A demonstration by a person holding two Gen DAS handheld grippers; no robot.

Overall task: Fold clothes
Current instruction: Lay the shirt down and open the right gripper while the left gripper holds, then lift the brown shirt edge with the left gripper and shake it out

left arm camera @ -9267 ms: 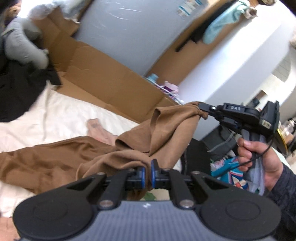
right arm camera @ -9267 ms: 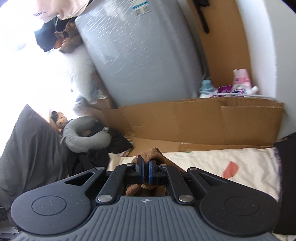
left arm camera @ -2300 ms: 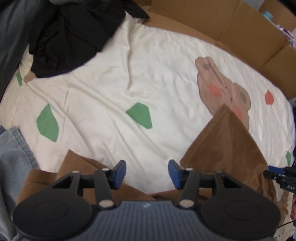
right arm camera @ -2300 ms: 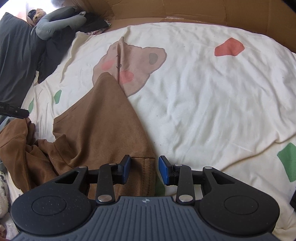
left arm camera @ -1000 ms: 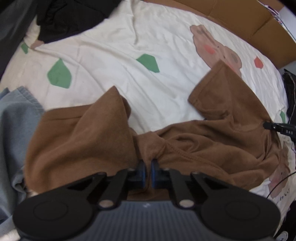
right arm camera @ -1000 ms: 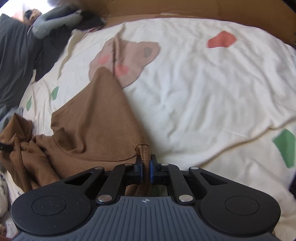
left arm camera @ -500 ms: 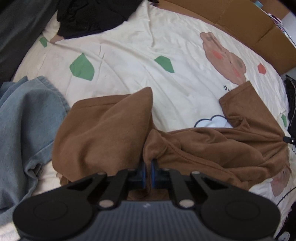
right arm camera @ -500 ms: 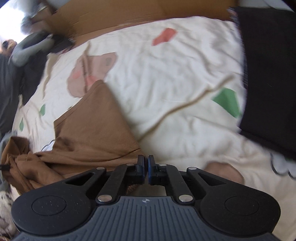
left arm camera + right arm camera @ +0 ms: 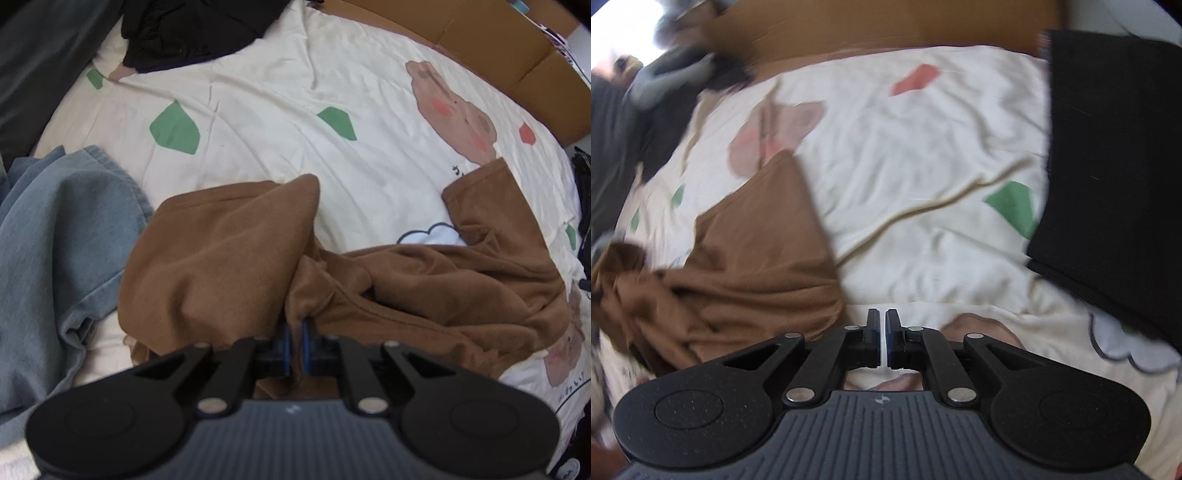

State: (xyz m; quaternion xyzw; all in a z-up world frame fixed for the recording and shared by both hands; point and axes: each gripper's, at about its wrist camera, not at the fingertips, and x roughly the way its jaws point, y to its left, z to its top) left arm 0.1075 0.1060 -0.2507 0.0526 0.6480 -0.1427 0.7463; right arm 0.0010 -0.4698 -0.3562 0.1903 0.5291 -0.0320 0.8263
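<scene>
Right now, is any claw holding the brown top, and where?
The left claw pinches a bunched fold of the brown top near its middle. The right claw has let go: only bedsheet shows through its narrow gap.

I see the soft brown fabric garment (image 9: 229, 254) lying crumpled across the bed's cream printed sheet (image 9: 277, 96), bunched into folds at its middle. One broad flap spreads toward the left; another pointed flap (image 9: 768, 229) lies flat on the sheet.
</scene>
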